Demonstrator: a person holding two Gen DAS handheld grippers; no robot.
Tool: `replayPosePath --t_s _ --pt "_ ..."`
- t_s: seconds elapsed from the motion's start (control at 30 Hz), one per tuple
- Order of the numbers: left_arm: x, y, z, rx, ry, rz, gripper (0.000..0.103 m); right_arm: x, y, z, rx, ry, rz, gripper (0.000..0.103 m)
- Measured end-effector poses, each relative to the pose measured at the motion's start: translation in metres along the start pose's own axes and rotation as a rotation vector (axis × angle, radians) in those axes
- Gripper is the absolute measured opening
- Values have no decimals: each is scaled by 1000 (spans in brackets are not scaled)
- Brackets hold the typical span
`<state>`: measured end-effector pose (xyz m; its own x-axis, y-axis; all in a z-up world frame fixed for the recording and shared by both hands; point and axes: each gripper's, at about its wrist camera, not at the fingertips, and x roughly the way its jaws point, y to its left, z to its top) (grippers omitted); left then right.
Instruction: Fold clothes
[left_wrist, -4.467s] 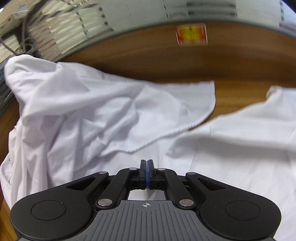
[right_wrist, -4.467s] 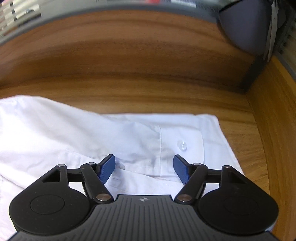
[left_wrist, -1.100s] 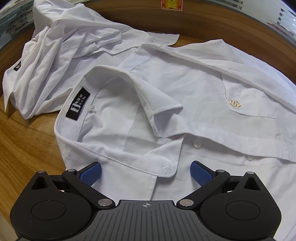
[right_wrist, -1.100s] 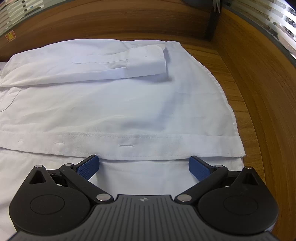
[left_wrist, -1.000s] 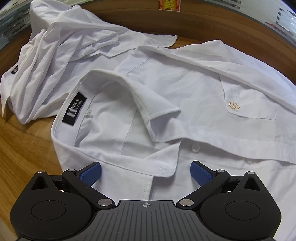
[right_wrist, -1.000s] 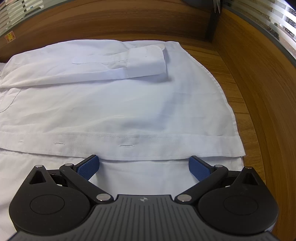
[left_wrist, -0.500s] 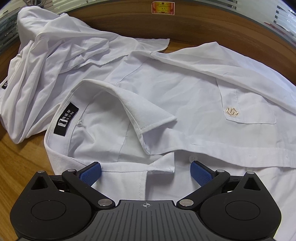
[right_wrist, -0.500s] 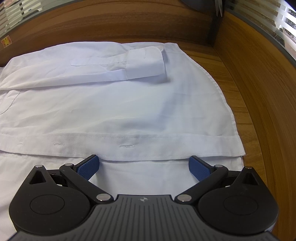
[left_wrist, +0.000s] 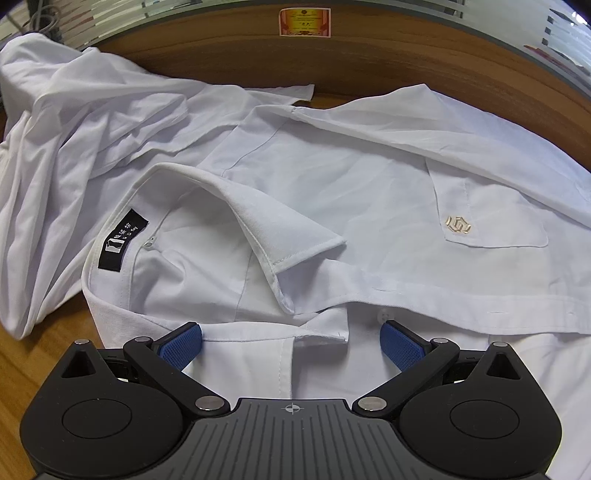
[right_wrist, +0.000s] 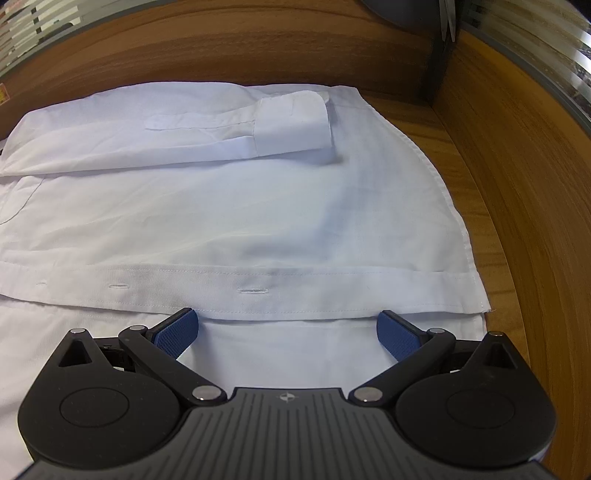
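Your left gripper hangs wide open over the shirt at its collar, holding nothing. Black neck label at 10 o'clock, white characters too small to read; gold emblem on the pocket at 2 o'clock. A second white garment lies crumpled at 10 to 11 o'clock, touching the shirt. Red and yellow sticker at 12, unreadable. Your right gripper is open too, empty, over the hem end. The shirt lies flat on the wooden table, long axis 9 to 3, hem at 3, cuff folded across at 12. Bare wood at 3 o'clock
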<state>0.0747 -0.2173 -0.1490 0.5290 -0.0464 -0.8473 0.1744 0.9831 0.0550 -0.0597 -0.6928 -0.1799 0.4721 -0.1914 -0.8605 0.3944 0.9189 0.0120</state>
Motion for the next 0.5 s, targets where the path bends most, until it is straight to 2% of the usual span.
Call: replayPosePath --t_s 0.17,0.3,0.37,0.5 --pt "-4 -2 0 11 12 -3 103 -4 2 -2 -9 16 5 103" --pt "-19 12 1 -6 10 -48 100 -15 4 -6 -17 42 28 103" --pt "-31 21 1 -24 -7 -73 100 -28 6 -11 -29 14 44 103" --pt "-63 38 -9 -29 -39 -78 100 -64 12 -24 -49 -64 66 103"
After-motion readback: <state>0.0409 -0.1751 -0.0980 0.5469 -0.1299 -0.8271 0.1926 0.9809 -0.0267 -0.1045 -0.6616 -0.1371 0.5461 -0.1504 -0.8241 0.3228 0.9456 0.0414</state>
